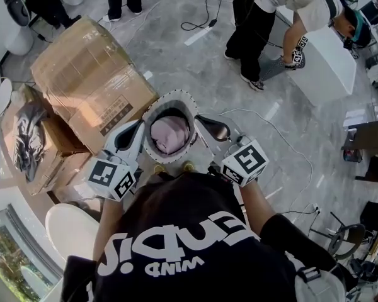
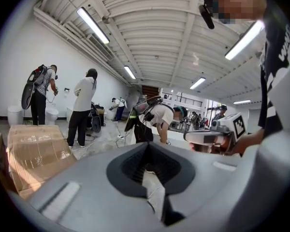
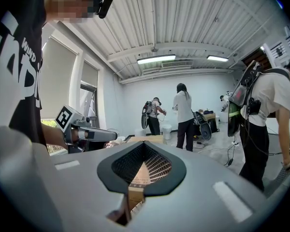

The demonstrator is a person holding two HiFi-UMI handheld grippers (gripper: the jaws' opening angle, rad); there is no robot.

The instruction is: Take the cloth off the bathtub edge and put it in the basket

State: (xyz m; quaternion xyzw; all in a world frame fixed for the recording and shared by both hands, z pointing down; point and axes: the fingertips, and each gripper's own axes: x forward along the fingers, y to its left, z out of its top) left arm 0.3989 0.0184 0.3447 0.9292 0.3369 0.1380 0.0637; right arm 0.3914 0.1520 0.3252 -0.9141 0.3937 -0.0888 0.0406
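In the head view a pink cloth (image 1: 170,133) lies bunched inside a round white basket (image 1: 152,110) with a perforated rim, on the floor straight ahead of me. My left gripper (image 1: 131,134) hangs at the basket's left side and my right gripper (image 1: 209,126) at its right, both above it. In the left gripper view the left gripper (image 2: 147,151) is shut with nothing between its jaws, and the right gripper (image 2: 212,135) shows across from it. The right gripper (image 3: 144,149) is likewise shut and empty in its own view, facing the left gripper (image 3: 89,134).
Large cardboard boxes (image 1: 91,83) stand left of the basket. A white rounded fixture (image 1: 72,228) sits near my left side. Cables (image 1: 283,140) trail across the grey floor. A person (image 1: 271,17) bends over a white block (image 1: 331,65) at the upper right; others stand farther back.
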